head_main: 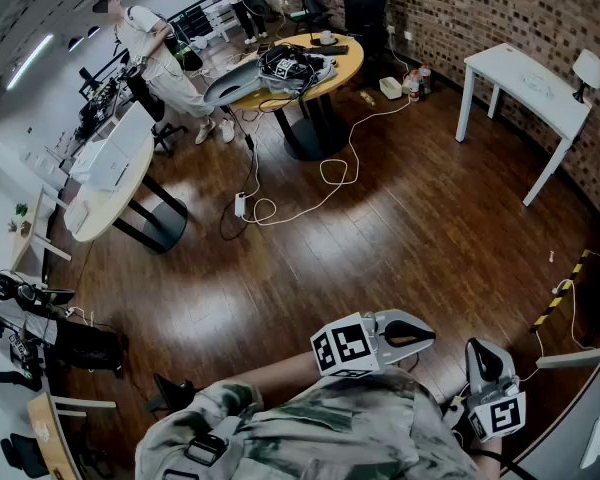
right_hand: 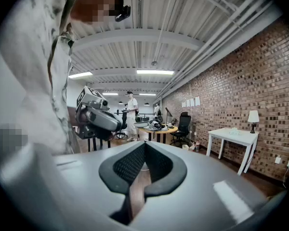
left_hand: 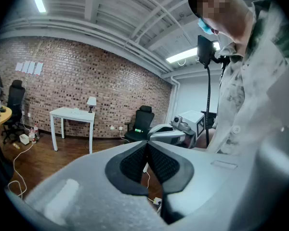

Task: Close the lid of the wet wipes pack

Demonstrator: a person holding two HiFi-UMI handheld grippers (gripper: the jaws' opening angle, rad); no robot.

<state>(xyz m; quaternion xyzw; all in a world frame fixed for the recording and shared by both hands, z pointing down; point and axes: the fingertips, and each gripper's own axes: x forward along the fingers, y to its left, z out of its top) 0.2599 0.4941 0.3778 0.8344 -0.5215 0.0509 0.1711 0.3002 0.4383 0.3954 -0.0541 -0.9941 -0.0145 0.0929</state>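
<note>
No wet wipes pack shows in any view. My left gripper point(head_main: 428, 334) is held close to my chest at the bottom of the head view, its jaws shut with the pads touching and nothing between them point(left_hand: 147, 146). My right gripper point(head_main: 483, 353) hangs just to its right, also shut and empty point(right_hand: 145, 146). Each gripper view shows the other gripper: the right gripper point(left_hand: 176, 131) in the left one, the left gripper point(right_hand: 97, 117) in the right one. Both point out over the wooden floor point(head_main: 380, 218).
A white table point(head_main: 528, 83) stands by the brick wall at right. A round yellow table point(head_main: 345, 65) with gear sits at the back, cables point(head_main: 310, 193) trailing across the floor. A person point(head_main: 160, 53) bends over a white desk point(head_main: 105, 183) at left. Black office chairs point(head_main: 365, 3) stand behind.
</note>
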